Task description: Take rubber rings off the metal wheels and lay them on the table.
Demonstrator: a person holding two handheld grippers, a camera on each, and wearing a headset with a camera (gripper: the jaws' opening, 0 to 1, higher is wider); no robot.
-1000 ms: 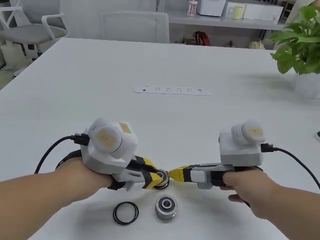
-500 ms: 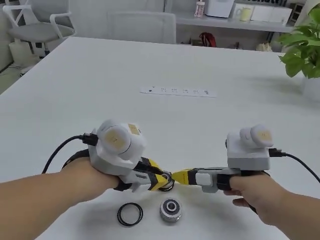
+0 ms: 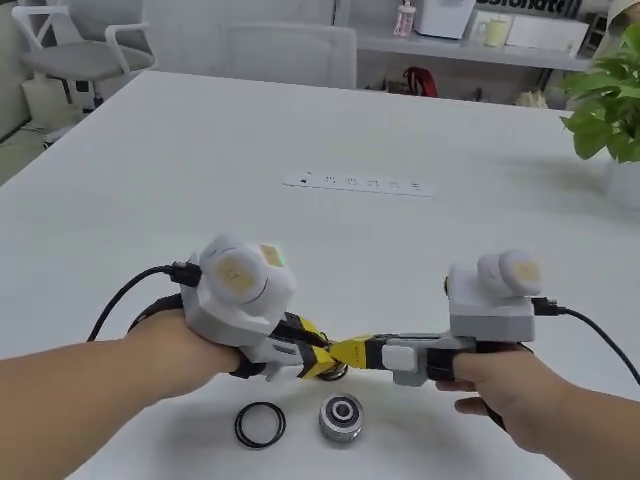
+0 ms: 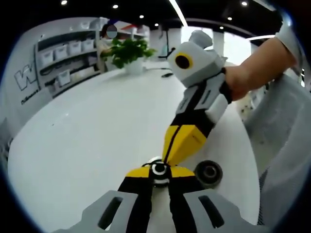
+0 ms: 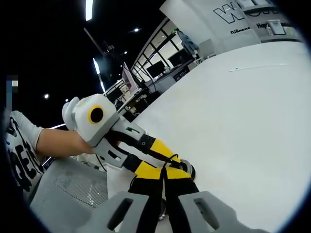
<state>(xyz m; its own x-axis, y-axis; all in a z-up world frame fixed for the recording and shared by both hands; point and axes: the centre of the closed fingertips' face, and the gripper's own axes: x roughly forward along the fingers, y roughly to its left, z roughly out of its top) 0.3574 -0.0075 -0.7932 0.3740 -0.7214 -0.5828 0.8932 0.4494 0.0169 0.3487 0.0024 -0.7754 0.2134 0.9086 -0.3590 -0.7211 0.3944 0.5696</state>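
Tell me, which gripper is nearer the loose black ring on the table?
Left. The left gripper, clamping a wheel, sits just behind the black ring; the right gripper comes in from farther right.

bright, even light falls on the white table [image 3: 200, 170], leaving only soft, faint shadows. ceiling spots [image 4: 115, 6] glare in the left gripper view; both gripper views bend strongly toward their edges.

Left gripper [image 3: 320, 363], right gripper [image 3: 349, 353]: grey-white boxy bodies, yellow-black jaws. Black cable [image 3: 120, 298] at rear of each. White shirt [image 5: 22, 148], black print.
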